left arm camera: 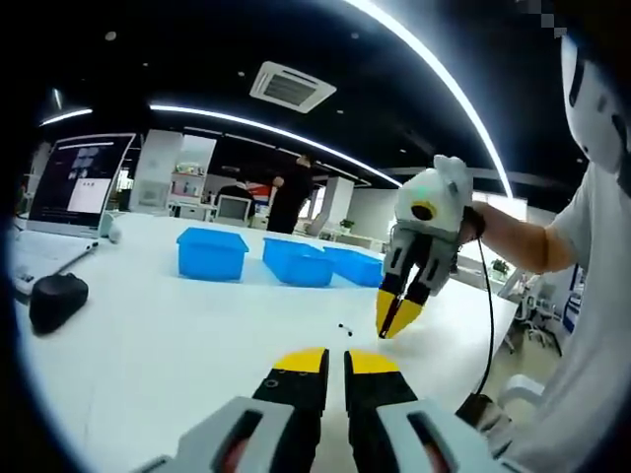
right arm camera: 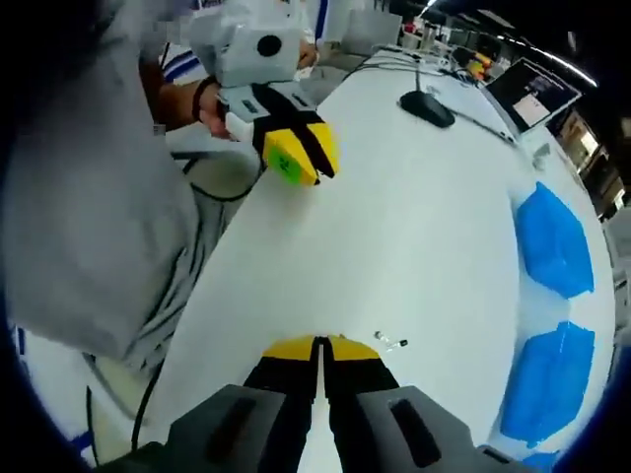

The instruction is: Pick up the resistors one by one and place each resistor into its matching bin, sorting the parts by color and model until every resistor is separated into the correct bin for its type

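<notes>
A few tiny resistors (left arm camera: 344,328) lie on the white table (left arm camera: 177,335), just beyond my left gripper (left arm camera: 336,363), whose yellow-tipped jaws stand shut with nothing between them. My right gripper (left arm camera: 397,317) hangs tip-down just right of the resistors, jaws together, and nothing shows in them. In the right gripper view the resistors (right arm camera: 392,341) lie just past and right of my shut right gripper (right arm camera: 322,348). The left gripper (right arm camera: 296,156) is shut over the table's near edge, held by a hand. Three blue bins (left arm camera: 212,251) (left arm camera: 296,261) (left arm camera: 355,266) stand in a row farther back.
A laptop (left arm camera: 79,182) and a black mouse (left arm camera: 57,296) sit at the table's left end. A black cable (left arm camera: 488,325) hangs from the right gripper over the table edge. People stand at desks in the background (left arm camera: 291,197). Two of the bins (right arm camera: 552,241) (right arm camera: 547,384) are at right.
</notes>
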